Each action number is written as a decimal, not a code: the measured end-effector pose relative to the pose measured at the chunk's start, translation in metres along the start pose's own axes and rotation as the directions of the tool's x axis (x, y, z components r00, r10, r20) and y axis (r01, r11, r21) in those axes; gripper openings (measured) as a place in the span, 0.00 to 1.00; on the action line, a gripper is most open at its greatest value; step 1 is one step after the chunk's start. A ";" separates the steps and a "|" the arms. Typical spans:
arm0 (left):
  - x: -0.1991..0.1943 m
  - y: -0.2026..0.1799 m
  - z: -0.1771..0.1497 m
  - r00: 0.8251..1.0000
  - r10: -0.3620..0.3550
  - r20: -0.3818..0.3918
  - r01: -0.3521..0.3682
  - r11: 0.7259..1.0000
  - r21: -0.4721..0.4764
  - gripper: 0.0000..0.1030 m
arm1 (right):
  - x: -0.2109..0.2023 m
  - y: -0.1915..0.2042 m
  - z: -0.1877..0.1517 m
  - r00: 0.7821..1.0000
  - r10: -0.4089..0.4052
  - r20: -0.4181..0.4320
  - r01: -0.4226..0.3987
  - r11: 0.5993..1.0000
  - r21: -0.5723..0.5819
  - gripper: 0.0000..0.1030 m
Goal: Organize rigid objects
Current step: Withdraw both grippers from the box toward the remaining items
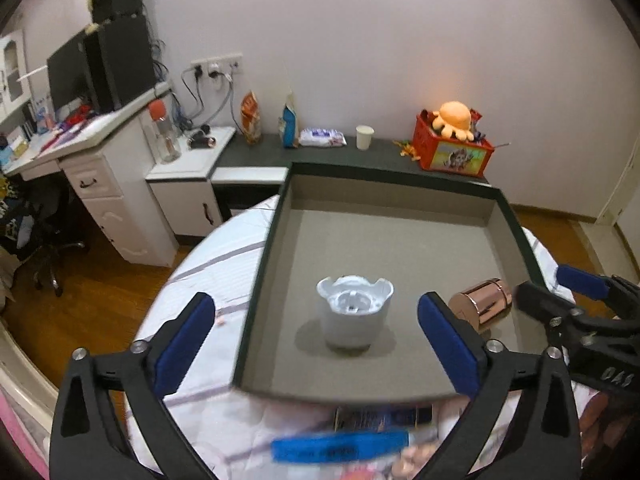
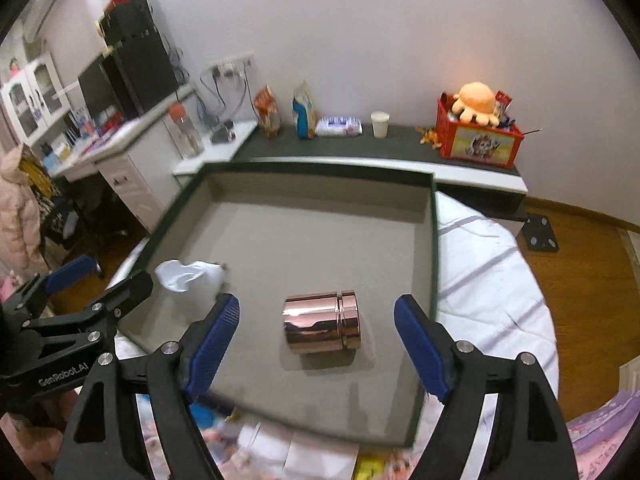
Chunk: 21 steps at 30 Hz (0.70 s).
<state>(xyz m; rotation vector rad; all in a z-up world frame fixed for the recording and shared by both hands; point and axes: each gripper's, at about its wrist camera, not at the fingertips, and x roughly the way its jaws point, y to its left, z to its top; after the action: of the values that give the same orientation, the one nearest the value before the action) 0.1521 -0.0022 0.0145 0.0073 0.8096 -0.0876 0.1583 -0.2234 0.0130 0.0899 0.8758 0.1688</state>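
A shallow grey box (image 1: pixel 400 240) with a dark green rim lies on a round table and also shows in the right wrist view (image 2: pixel 320 232). A white scalloped cup (image 1: pixel 354 312) stands upright in it; it also shows in the right wrist view (image 2: pixel 190 276). A rose-gold metal canister (image 2: pixel 322 326) lies on its side in the box, seen too in the left wrist view (image 1: pixel 482 306). My left gripper (image 1: pixel 316 334) is open above and around the white cup, not touching it. My right gripper (image 2: pixel 320 344) is open with the canister between its fingers, apart from both pads.
Blurred packets (image 1: pixel 340 446) and papers lie on the table in front of the box. Behind it a dark shelf holds snack bags (image 1: pixel 251 118), a paper cup (image 1: pixel 364 137) and a red toy crate (image 1: pixel 454 148). A white desk (image 1: pixel 80 148) stands at the left.
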 end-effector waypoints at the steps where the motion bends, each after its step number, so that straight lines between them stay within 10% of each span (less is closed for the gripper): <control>1: -0.010 0.001 -0.003 1.000 0.012 0.008 -0.012 1.000 0.000 1.00 | -0.008 0.001 -0.004 1.000 0.002 0.014 -0.002 1.000 0.002 0.80; 10: -0.067 -0.001 -0.056 1.000 0.009 0.011 -0.009 1.000 0.009 1.00 | -0.092 -0.008 -0.069 0.992 -0.035 0.121 0.030 0.998 0.050 0.80; 21: -0.096 -0.004 -0.126 0.999 0.005 -0.045 -0.005 1.000 -0.015 1.00 | -0.106 -0.027 -0.159 0.996 -0.088 0.015 0.085 0.989 0.123 0.80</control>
<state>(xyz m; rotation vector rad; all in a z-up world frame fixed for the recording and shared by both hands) -0.0050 0.0057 -0.0031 -0.0033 0.8554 -0.0767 -0.0276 -0.2682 -0.0126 0.1670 0.8681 0.0330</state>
